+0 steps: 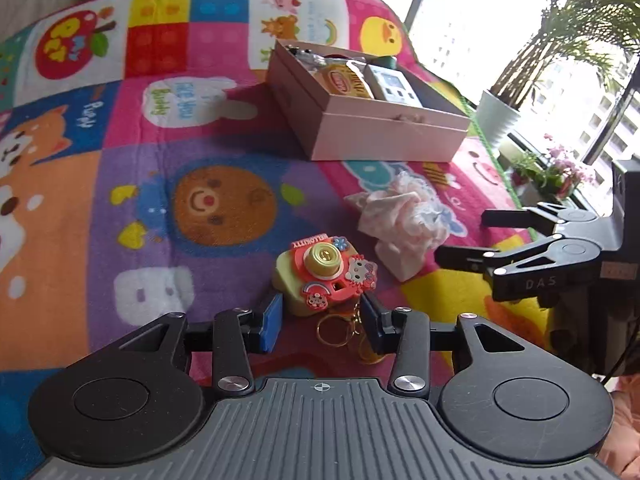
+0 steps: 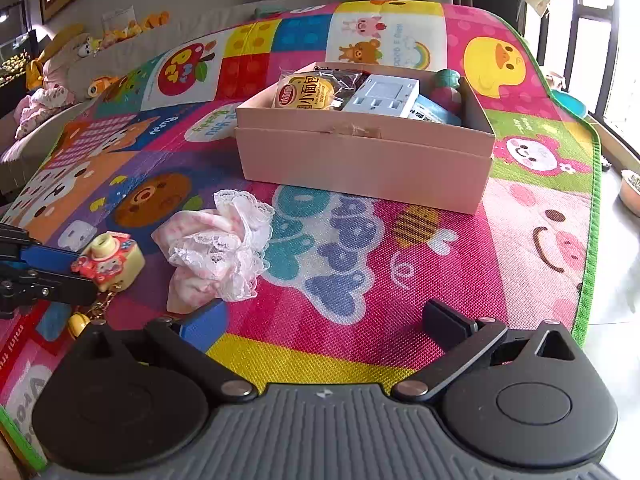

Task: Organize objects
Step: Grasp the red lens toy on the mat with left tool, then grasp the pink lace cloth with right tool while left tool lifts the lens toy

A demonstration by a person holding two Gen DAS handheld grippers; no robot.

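Note:
A small yellow and red toy camera (image 1: 320, 272) with a gold key chain sits between the blue pads of my left gripper (image 1: 322, 316), which is shut on its lower body just above the play mat. From the right wrist view, the toy camera (image 2: 116, 258) is at the tips of the left gripper (image 2: 84, 276), its chain hanging to the mat. A crumpled pink lace cloth (image 1: 404, 224) (image 2: 220, 248) lies beside it. My right gripper (image 2: 326, 322) (image 1: 460, 236) stands wide open and empty, its left pad by the cloth's near edge.
An open pink cardboard box (image 1: 384, 136) (image 2: 360, 164) stands further back on the colourful play mat (image 2: 440, 280), holding a yellow snack packet (image 2: 304, 90), a white device (image 2: 380, 94) and other items. A potted plant (image 1: 496, 116) and windows are to the right; stuffed toys (image 2: 48, 80) are far left.

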